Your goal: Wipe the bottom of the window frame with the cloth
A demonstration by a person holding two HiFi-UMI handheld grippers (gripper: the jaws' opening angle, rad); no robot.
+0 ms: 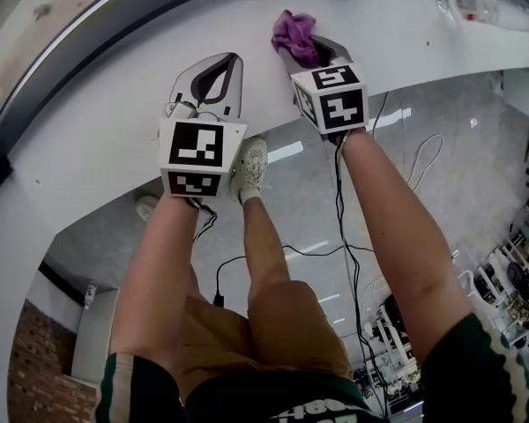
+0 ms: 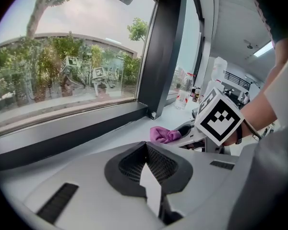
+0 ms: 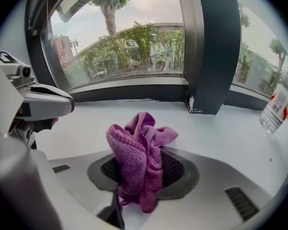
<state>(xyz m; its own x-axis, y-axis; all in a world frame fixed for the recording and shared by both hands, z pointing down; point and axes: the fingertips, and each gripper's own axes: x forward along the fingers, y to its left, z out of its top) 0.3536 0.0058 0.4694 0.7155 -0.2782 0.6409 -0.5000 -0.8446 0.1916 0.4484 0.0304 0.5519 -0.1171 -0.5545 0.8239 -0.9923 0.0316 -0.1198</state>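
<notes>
**A:** Right gripper view: the right gripper (image 3: 144, 161) is pinching the purple cloth (image 3: 137, 147). The cloth stands bunched up out of the jaws, over the white sill (image 3: 221, 133) and short of the dark window frame (image 3: 134, 92).

**B:** And the other one?

**A:** The left gripper (image 2: 146, 146) has its jaws pressed together on nothing. It hangs over the sill, off to the left of the cloth.

**B:** So the wipe hasn't begun, I'd say. How would you do it well?

**A:** Tip the right gripper so the loose wad meets the bottom rail, not the plastic tips. Push it into the corner where the rail meets the sill, then draw it along in one long, even stroke.

**B:** Any risks?

**A:** The cloth looks to be held by a fold only, so friction could drag it out; keep the squeeze firm. A stroke to the right soon ends at the upright post (image 3: 213, 47), with a bottle (image 3: 277, 104) on the sill beyond it. Going left, the empty gripper should move aside first.
</notes>
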